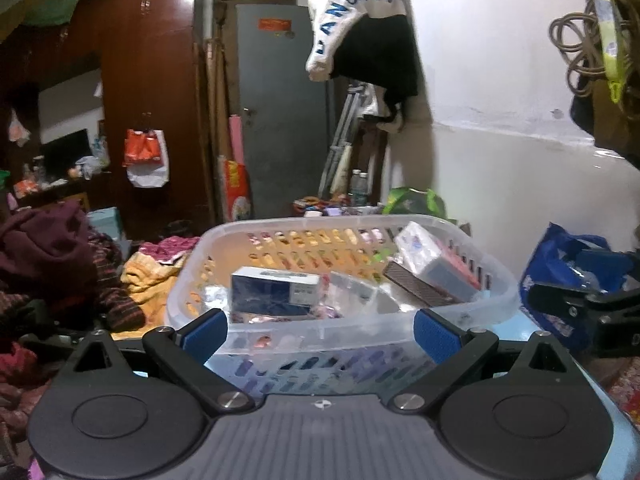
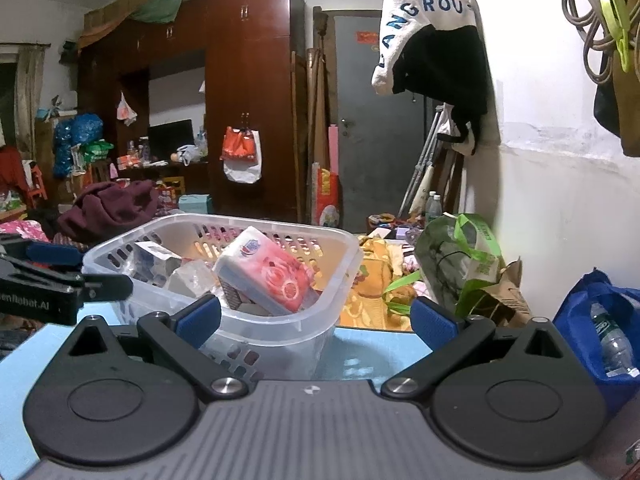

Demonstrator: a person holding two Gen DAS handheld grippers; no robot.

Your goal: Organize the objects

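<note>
A clear plastic basket (image 1: 344, 332) with slotted walls sits on a light blue tabletop (image 2: 372, 350), filling the centre of the left wrist view and the centre-left of the right wrist view. Inside it, a blue and white box (image 1: 274, 290) lies at the lower left. A pink and white tissue pack (image 2: 266, 270) leans tilted against the basket's right side, over a dark flat item that I cannot identify.

The left gripper (image 1: 320, 332) hangs just in front of the basket's near wall with its jaws spread wide, holding nothing. The right gripper (image 2: 316, 320) is likewise spread and empty, low in its frame, beside the basket's right corner.

Further out, a green-handled bag (image 2: 460, 256) stands right of centre, and a blue bag (image 2: 592, 320) holding a plastic bottle sits at the right edge. A heap of clothes (image 1: 52, 264) lies at mid-left, and a dark wooden wardrobe (image 2: 248, 92) rises at the upper left.
</note>
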